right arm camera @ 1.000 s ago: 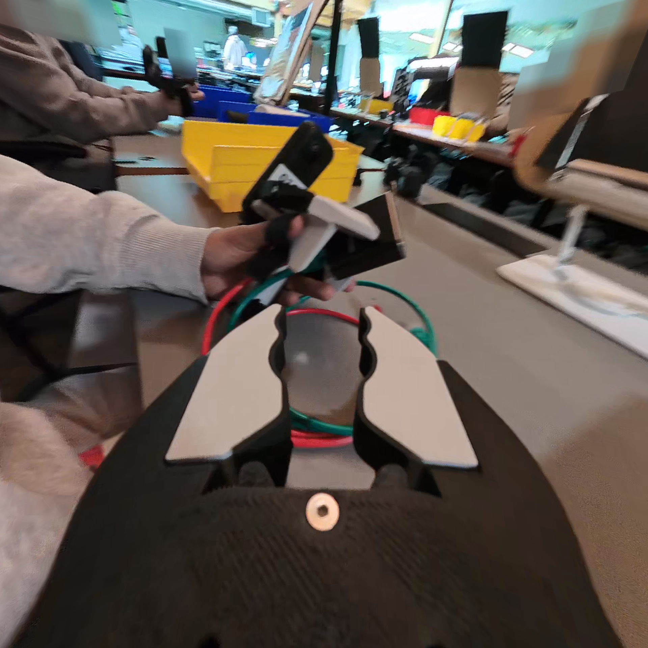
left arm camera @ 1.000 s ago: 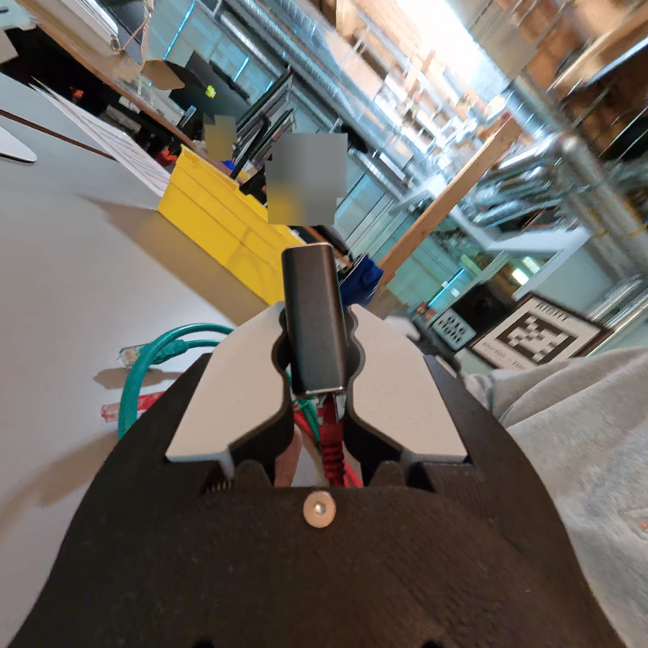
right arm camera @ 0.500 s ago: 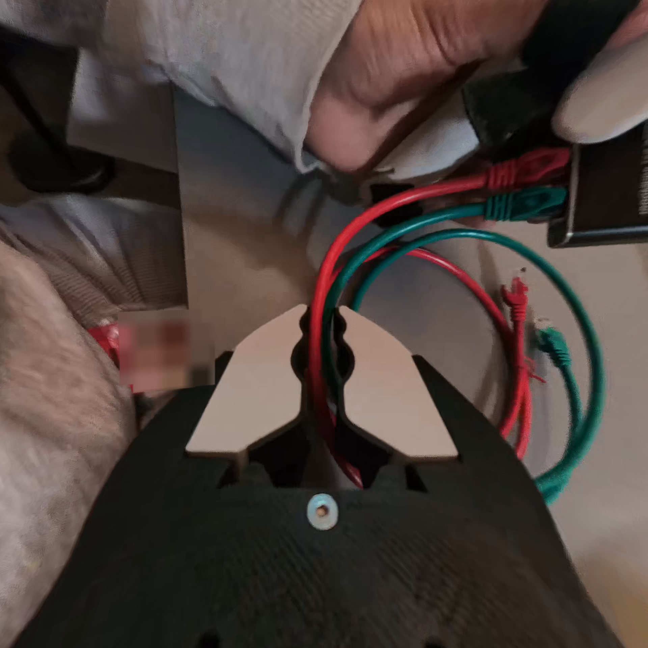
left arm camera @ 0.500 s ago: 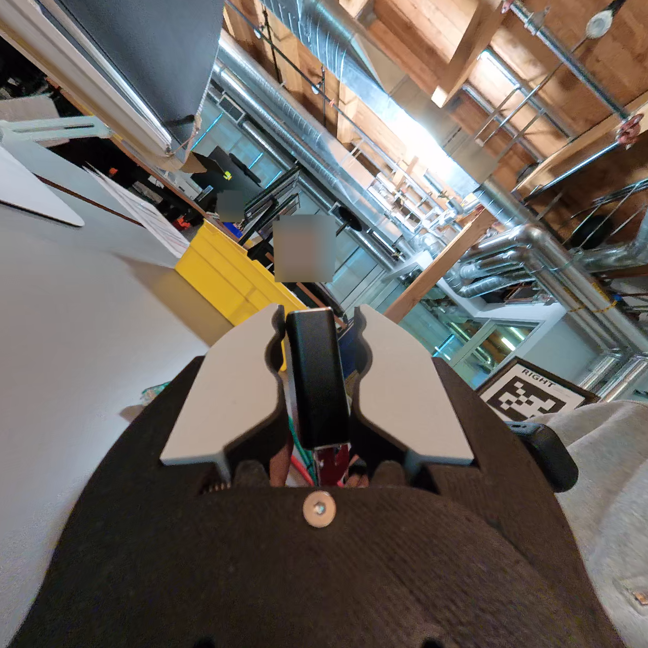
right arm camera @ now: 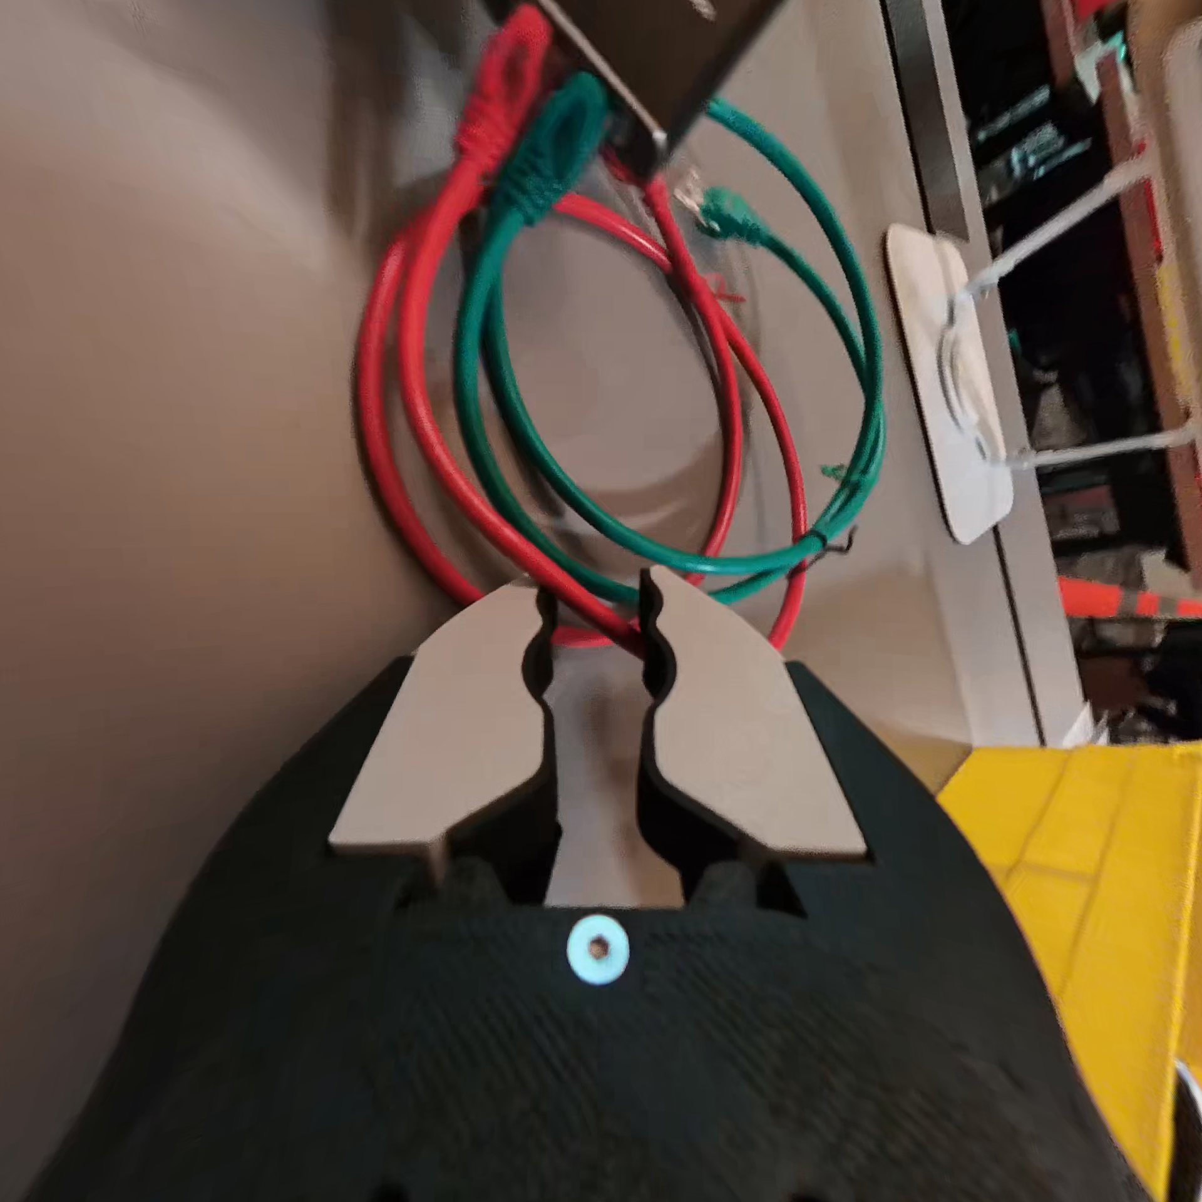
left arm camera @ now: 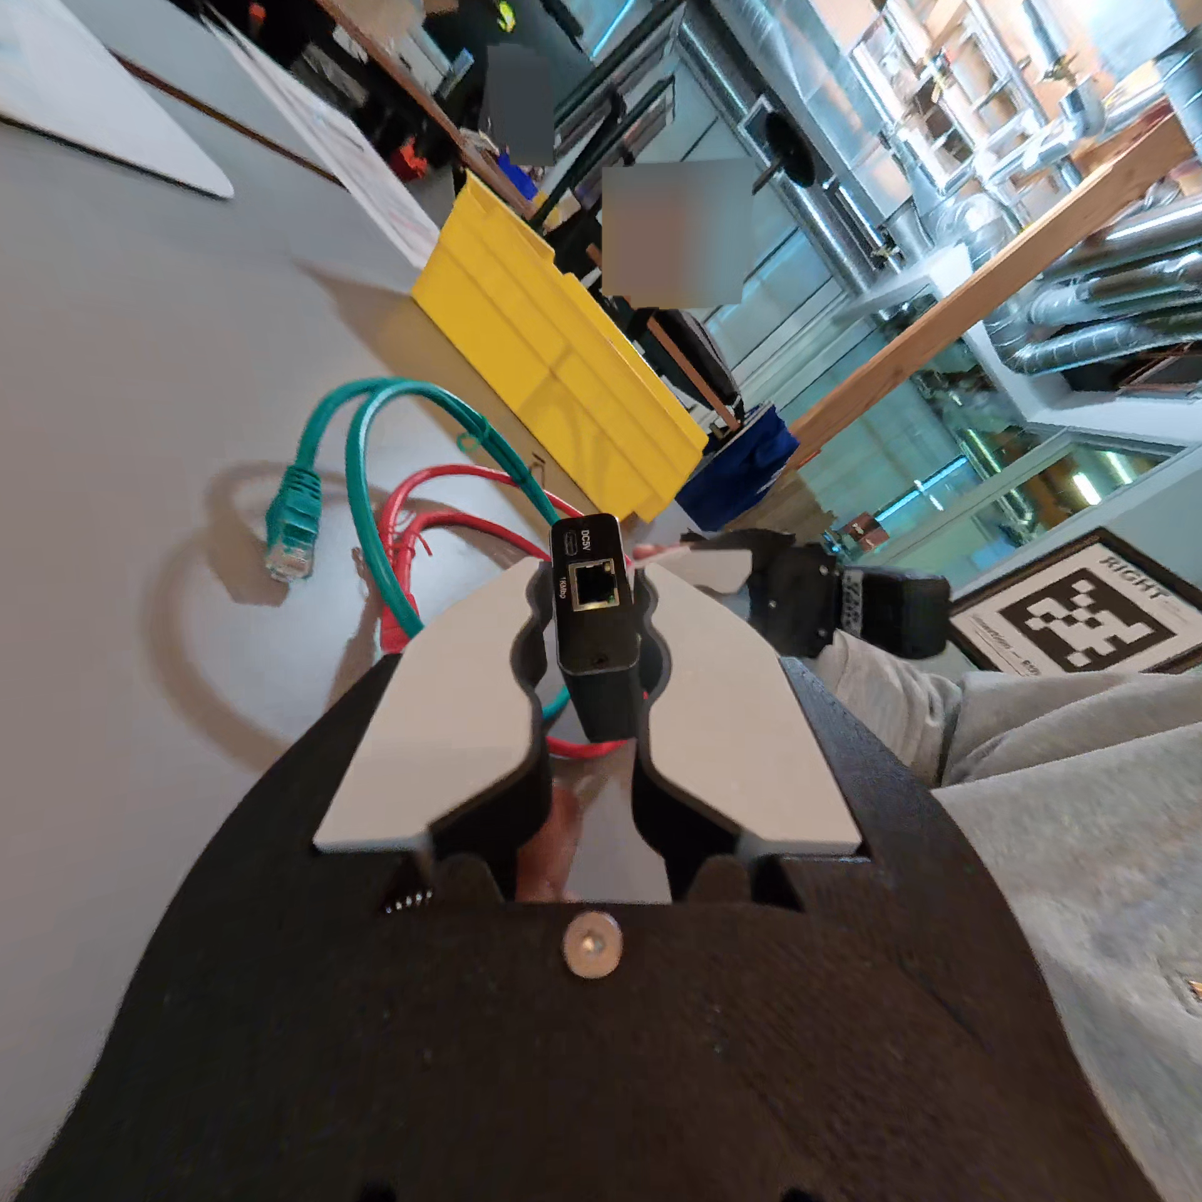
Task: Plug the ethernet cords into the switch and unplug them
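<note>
My left gripper (left arm camera: 592, 579) is shut on the black switch (left arm camera: 595, 644) and holds it above the table, with an empty port facing the camera. My right gripper (right arm camera: 595, 585) is open, and the red cord (right arm camera: 416, 416) crosses the gap at its tips. In the right wrist view the switch (right arm camera: 657, 58) is at the top, with a red plug (right arm camera: 504, 110) and a green plug (right arm camera: 559, 156) in it. The green cord (right arm camera: 650, 553) loops on the table and its free plug (right arm camera: 725, 214) lies loose. That free plug also shows in the left wrist view (left arm camera: 289, 520).
A yellow bin (left arm camera: 553, 364) stands on the grey table (left arm camera: 130, 390) just beyond the cords, and shows at the lower right of the right wrist view (right arm camera: 1073, 943). A white stand base (right arm camera: 943, 390) sits near the table's edge. A grey sleeve (left arm camera: 1041, 845) is at the right.
My left gripper has tipped down, so the table and cords show again and the switch's port end faces the camera. My right gripper has opened wider and swung round the cords.
</note>
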Demonstrator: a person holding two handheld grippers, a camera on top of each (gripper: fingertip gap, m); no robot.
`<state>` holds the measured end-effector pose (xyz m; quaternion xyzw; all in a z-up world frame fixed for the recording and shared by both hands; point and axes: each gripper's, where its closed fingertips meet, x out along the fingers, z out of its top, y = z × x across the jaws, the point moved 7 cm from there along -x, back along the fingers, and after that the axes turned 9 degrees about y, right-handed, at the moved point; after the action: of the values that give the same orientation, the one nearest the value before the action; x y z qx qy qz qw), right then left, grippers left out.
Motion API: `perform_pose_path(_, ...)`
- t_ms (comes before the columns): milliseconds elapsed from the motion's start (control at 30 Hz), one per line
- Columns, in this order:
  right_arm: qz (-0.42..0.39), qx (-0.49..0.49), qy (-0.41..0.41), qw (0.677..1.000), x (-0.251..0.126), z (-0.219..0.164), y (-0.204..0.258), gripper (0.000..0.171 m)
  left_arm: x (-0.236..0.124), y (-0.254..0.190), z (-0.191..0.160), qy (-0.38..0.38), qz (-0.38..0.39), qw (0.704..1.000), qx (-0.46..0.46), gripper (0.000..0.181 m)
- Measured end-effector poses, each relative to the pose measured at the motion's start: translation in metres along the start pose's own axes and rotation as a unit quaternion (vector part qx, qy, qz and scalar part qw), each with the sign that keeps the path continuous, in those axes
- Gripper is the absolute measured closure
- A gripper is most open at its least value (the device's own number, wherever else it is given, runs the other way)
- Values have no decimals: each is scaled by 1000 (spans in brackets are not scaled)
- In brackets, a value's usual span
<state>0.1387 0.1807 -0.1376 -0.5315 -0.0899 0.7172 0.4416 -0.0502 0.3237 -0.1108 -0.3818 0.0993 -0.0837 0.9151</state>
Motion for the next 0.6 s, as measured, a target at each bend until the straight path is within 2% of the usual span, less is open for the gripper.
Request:
perform_pose_path(33,-5,8,6,1000,1,-2,-3,147,2,0,-1,8,-16,1000,-13,159)
perform_pose_path(167,-30,-8,10,999,2,-4,-4,146,8,-3,-11,58,-130,984,-103,149)
perform_pose_path(300,-41,-23,9,999,2,-3,-3,146,13,-6,-17,85,-157,976,-126,144)
perform_pose_path(500,-42,-19,8,999,3,-3,-4,146,15,-8,-23,135,-129,976,-114,139)
perform_pose_path(600,-36,-15,2,999,3,-2,-3,146,20,-3,-38,226,-56,970,-71,140)
